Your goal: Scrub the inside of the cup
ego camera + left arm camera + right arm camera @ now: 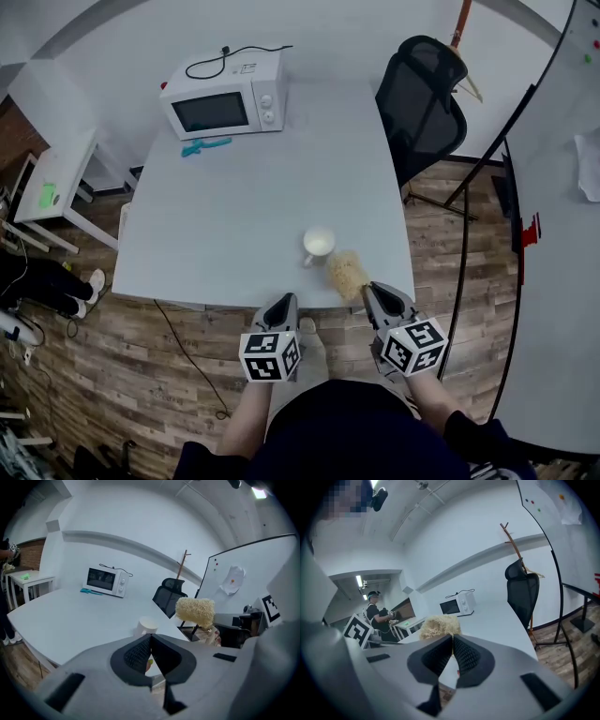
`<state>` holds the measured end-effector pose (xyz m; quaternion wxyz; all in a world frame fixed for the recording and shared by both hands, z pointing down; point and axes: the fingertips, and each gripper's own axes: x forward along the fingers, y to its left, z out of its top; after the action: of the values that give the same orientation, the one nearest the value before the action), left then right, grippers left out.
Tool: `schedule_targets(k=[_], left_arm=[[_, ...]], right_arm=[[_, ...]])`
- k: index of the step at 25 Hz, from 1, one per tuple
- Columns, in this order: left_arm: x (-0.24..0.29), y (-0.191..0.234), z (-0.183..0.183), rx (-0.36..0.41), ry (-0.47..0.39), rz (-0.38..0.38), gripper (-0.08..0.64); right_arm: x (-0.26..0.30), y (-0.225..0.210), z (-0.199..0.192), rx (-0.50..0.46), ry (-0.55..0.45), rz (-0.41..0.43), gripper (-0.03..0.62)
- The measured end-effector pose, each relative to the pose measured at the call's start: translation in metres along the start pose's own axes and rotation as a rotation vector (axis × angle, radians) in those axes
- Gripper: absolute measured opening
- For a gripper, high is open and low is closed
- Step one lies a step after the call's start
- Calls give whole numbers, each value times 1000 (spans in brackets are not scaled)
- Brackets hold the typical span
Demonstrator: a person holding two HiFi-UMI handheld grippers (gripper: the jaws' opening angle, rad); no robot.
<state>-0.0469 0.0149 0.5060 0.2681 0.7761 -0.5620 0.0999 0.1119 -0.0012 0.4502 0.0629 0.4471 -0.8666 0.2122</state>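
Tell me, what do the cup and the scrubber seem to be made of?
Cup: probably glazed ceramic, being plain white and smooth, though plastic is possible. Scrubber: likely loofah or a similar coarse plant fibre, a pale tan, matte, shaggy tangle of strands.

Grey left gripper [289,300] and right gripper [370,291] (black-white marker cubes [270,356]), dark sleeves [473,433].

One cup [319,244], one scrubber [347,273], one microwave [225,98], one office chair [422,98], two grippers: left gripper [284,303], right gripper [371,292].

I'm aiming my left gripper [151,639] across the table [70,620], jaws pressed together on nothing; the white cup [147,625] is sitting near the right edge just beyond them, the fuzzy scrubber [195,611] hovering beside it.
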Motion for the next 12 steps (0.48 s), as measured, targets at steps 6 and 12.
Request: schedule_targets(k=[6,12], left_arm=[[40,17,4,55,65,-62,17],[76,20,-7,135,154,-144,18]], right_arm=[[38,-14,20,8,-2,-42,31],[67,-28,28,28,-2,-87,31]])
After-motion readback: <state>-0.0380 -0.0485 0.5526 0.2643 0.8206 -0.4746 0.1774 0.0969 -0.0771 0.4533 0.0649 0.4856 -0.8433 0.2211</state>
